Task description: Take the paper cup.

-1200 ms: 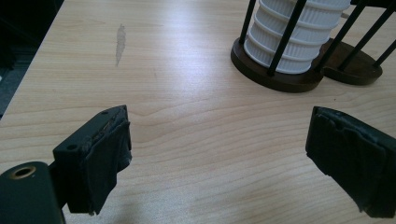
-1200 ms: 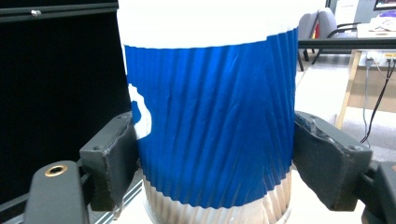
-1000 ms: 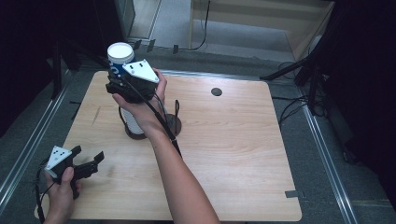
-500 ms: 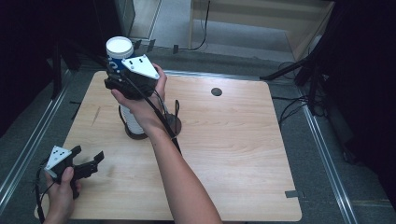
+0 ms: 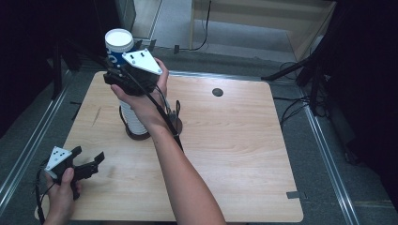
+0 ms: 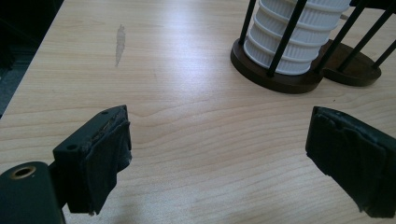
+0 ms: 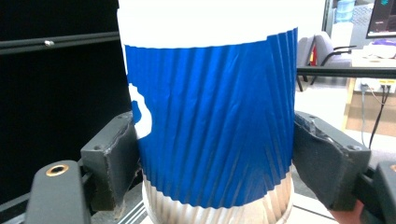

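the right tongs [image 5: 119,70] are clamped on a blue ribbed paper cup [image 7: 210,112], both pads pressed to its sides, holding it at the top of the white cup stack [image 5: 133,119] in the dark wire holder [image 5: 141,135] on the bench [image 5: 244,154]. the left tongs [image 5: 89,161] hang wide open and hold nothing near the bench's front left corner.

Both grippers are showing black bodies: the left gripper [image 5: 89,164] and right gripper [image 5: 115,70] are each carrying a grey three-cornered plate. Black cables are trailing from them. The forearms are showing bare, with no sleeves.

High overhead, two gripper close-ups
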Demonstrator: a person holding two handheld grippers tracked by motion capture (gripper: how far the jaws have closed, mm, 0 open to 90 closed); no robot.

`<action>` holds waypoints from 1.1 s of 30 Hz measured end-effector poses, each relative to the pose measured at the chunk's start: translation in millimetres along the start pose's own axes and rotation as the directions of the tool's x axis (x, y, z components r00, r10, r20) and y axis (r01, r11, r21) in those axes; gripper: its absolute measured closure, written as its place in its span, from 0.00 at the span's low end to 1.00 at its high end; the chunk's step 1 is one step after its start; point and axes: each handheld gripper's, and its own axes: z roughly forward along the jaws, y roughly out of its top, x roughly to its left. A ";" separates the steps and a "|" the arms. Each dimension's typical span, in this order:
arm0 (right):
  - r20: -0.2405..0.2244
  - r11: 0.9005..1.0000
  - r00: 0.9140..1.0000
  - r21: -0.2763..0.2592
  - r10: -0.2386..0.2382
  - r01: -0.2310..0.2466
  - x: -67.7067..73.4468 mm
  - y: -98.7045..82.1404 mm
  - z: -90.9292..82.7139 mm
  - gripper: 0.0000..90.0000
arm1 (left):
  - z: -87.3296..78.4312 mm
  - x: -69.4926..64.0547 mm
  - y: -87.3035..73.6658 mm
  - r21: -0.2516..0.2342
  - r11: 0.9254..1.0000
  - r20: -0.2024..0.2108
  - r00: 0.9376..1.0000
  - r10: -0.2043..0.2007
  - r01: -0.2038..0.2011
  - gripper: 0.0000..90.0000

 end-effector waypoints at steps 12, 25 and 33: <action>0.005 0.999 1.000 -0.032 0.008 -0.008 -8.1 16.7 -15.3 0.23 | 0.2 0.1 0.2 -0.002 1.000 -0.003 1.000 0.000 0.000 0.08; 0.060 0.998 0.998 -0.056 0.006 -0.003 -43.3 17.2 -66.1 0.23 | 0.1 0.1 0.2 -0.005 1.000 0.000 1.000 -0.001 0.001 0.08; 0.093 0.999 0.996 -0.033 -0.003 0.006 -66.7 -10.8 -96.8 0.23 | 1.0 -0.1 0.3 -0.011 1.000 0.001 1.000 -0.009 0.009 0.08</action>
